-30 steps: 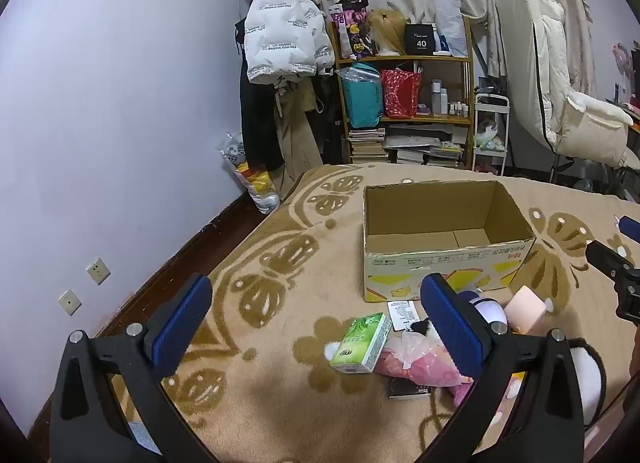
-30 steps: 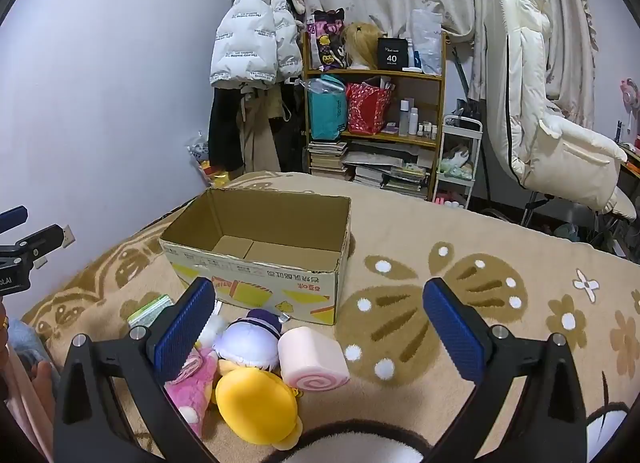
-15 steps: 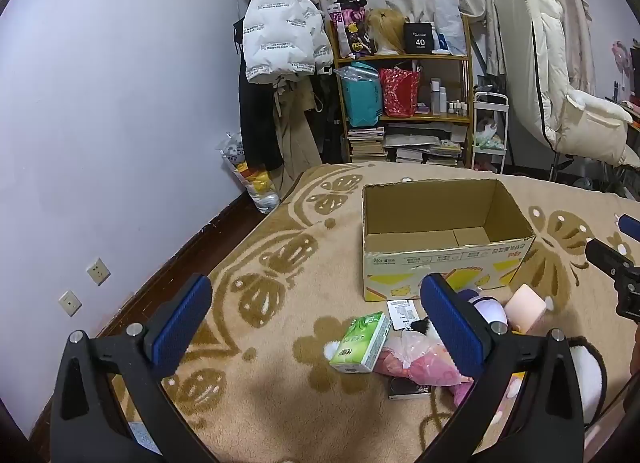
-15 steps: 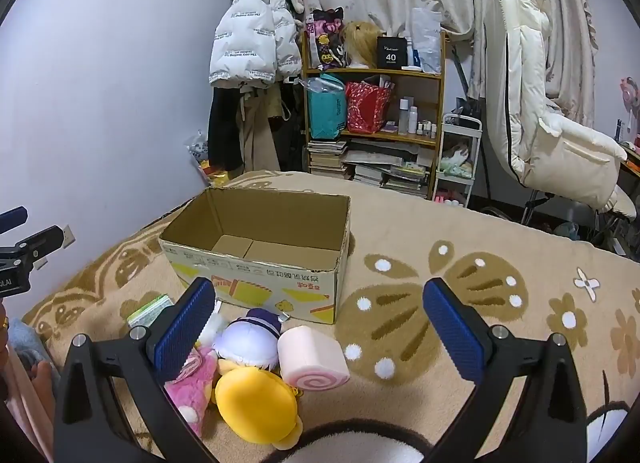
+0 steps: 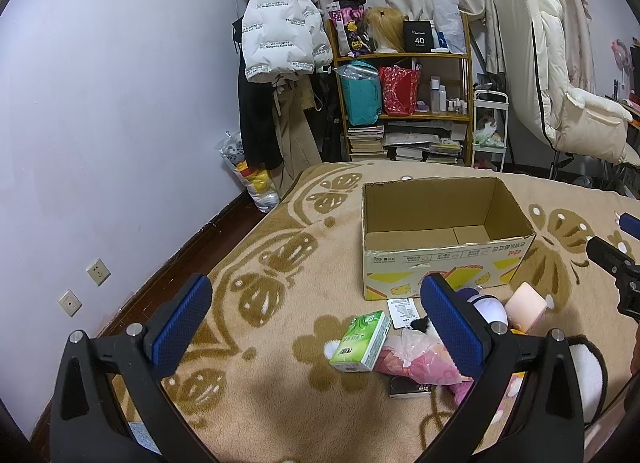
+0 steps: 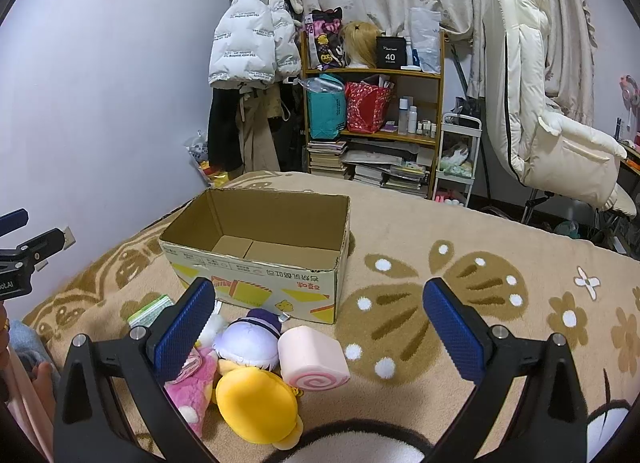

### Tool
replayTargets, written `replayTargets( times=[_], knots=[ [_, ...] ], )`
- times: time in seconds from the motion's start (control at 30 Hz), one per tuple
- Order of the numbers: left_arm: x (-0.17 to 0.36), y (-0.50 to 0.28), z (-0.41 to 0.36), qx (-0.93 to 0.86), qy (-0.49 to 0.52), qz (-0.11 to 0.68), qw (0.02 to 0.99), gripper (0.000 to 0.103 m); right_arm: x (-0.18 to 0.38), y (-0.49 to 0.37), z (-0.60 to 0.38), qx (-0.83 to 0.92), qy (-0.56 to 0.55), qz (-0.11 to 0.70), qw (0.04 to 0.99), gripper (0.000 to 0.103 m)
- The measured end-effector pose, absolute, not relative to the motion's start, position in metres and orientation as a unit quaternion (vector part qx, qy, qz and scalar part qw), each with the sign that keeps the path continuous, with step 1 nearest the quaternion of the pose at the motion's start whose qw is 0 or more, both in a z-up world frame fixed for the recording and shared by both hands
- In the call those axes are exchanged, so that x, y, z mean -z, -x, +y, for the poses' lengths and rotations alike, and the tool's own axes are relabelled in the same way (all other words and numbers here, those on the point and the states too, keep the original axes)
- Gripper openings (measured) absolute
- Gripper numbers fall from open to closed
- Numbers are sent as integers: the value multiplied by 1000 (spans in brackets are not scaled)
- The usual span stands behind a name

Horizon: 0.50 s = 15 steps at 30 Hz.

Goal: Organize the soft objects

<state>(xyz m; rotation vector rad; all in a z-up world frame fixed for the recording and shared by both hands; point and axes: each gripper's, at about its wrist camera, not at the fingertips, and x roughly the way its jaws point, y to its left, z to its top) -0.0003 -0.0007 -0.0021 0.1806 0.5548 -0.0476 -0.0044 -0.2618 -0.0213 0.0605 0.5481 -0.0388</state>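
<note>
An open, empty cardboard box (image 5: 444,239) (image 6: 260,247) stands on a beige patterned blanket. In front of it lies a pile of soft things: a pink swirl-roll cushion (image 6: 312,359) (image 5: 524,303), a purple-hatted plush (image 6: 248,343), a yellow plush (image 6: 256,403), a pink plush (image 6: 192,379) (image 5: 424,359) and a green tissue pack (image 5: 360,339) (image 6: 150,313). My left gripper (image 5: 316,323) is open and empty, held above the blanket left of the pile. My right gripper (image 6: 320,327) is open and empty, above the pile's right side.
A wooden shelf (image 6: 372,123) with bags and books, a hanging white jacket (image 6: 252,47) and a cream padded chair (image 6: 552,131) stand behind the blanket. A black-and-white plush (image 6: 352,439) lies at the near edge. A small dark item (image 5: 408,387) lies under the pink plush.
</note>
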Motion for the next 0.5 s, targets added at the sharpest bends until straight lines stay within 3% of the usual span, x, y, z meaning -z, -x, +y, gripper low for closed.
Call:
replayTargets(
  times=[0.5],
  knots=[
    [2, 0, -1, 23, -90, 274, 957, 103, 26, 6, -262, 19, -30, 268, 963, 103]
  ],
)
